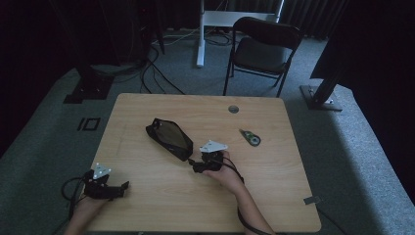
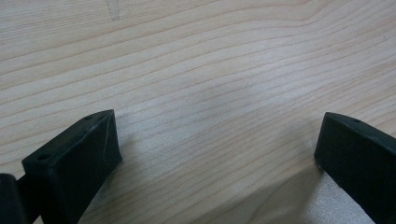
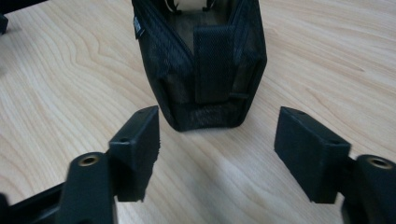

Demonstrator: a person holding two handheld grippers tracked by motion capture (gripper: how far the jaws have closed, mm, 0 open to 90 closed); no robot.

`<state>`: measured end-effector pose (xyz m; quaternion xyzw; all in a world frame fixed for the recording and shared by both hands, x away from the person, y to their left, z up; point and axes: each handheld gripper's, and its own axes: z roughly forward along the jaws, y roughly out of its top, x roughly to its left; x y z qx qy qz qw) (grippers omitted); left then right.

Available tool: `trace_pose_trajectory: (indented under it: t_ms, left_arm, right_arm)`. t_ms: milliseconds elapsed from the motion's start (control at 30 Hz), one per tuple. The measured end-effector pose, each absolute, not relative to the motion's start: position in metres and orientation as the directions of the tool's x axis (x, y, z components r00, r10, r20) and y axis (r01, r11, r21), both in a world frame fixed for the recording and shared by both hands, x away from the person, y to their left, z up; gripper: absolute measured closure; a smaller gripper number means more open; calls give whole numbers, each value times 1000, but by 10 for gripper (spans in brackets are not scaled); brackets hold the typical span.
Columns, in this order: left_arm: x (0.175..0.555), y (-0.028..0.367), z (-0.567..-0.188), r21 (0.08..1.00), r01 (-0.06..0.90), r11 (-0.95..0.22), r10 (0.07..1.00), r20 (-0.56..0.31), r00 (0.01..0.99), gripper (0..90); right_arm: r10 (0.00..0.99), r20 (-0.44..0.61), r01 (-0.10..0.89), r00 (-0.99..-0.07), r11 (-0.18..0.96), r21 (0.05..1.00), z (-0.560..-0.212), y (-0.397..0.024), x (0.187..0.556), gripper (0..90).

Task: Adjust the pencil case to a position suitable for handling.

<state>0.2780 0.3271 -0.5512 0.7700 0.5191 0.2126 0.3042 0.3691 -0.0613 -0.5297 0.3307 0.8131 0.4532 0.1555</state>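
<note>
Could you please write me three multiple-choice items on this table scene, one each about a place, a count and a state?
1. Where does the black mesh pouch lie?
A. near the table's middle
B. on the chair
C. on the floor

2. How many chairs stand behind the table?
A. three
B. one
C. none

3. How do the right gripper jaws stand?
A. clamped on the pouch
B. apart, just short of the pouch
C. shut on nothing

Answers: 1 A, it rests mid-table; 2 B, a single folding chair; 3 B, bare wood shows between jaws and pouch.
</note>
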Motion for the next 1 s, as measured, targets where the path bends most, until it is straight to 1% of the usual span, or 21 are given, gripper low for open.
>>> trace_pose_trajectory:
  t_ms: [67, 233, 467, 533, 633, 667, 700, 833, 1000]
  left_arm:
    - [278, 327, -551, 689, 670, -276, 929, 11, 371, 1]
    - [278, 327, -551, 689, 670, -276, 929, 11, 371, 1]
    - [278, 328, -551, 690, 669, -278, 927, 10, 375, 1]
    - [278, 328, -551, 689, 669, -278, 927, 11, 375, 1]
    - [278, 328, -551, 689, 669, -279, 927, 11, 375, 1]
    - [278, 328, -551, 689, 669, -278, 927, 11, 375, 1]
    - [278, 328, -551, 689, 669, -279, 927, 11, 375, 1]
    - [278, 328, -551, 689, 669, -278, 927, 11, 375, 0]
    - [278, 328, -551, 690, 668, -281, 926, 11, 378, 1]
  right_arm:
    - [673, 52, 392, -738, 365, 844, -530, -59, 370, 331]
    - [666, 36, 374, -745, 372, 850, -526, -55, 375, 442]
    - [654, 54, 373, -755, 359, 856, -522, -51, 379, 527]
    - [651, 59, 367, -756, 347, 863, -521, -50, 382, 576]
    - [648, 37, 355, -761, 368, 859, -521, -48, 384, 635]
    - [648, 33, 351, -761, 368, 861, -521, -47, 384, 665]
    - [645, 38, 354, -763, 368, 860, -520, -47, 385, 716]
    - [643, 24, 349, -765, 384, 855, -520, -46, 384, 724]
    - [643, 32, 352, -766, 377, 857, -520, -49, 384, 724]
